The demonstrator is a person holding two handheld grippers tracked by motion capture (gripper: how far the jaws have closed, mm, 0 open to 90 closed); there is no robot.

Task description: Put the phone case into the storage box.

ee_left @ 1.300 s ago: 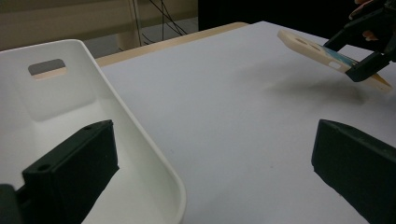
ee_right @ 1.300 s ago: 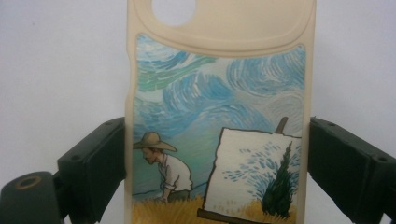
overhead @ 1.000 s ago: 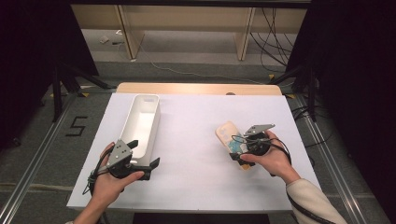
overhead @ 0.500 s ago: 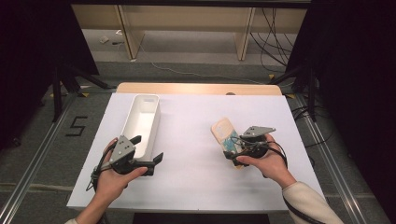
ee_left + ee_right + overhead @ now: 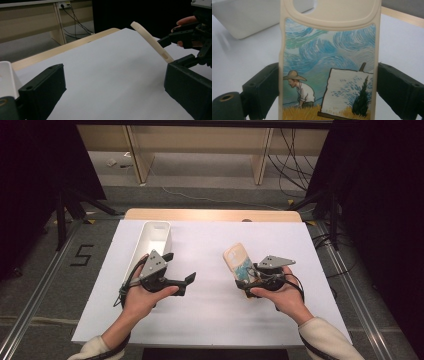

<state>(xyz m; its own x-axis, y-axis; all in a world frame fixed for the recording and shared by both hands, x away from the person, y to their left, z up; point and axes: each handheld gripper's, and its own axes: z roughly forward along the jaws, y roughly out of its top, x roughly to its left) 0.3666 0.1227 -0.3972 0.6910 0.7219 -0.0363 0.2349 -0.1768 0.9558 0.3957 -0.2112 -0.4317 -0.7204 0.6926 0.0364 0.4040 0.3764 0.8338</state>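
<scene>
The right claw point(image 5: 246, 279) clamps the phone case point(image 5: 237, 261) by its edges — tilted up, artwork exposed — while the left claw point(image 5: 176, 268) hangs released, ready to assist.

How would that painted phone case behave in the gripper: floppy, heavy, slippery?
The phone case looks thin and hollow, so probably light. In the left gripper view it curves slightly, which suggests bendy rubbery plastic rather than stiff. The right gripper holds it by its edges; the matte rim probably grips well, though a hard squeeze might bow it.
</scene>
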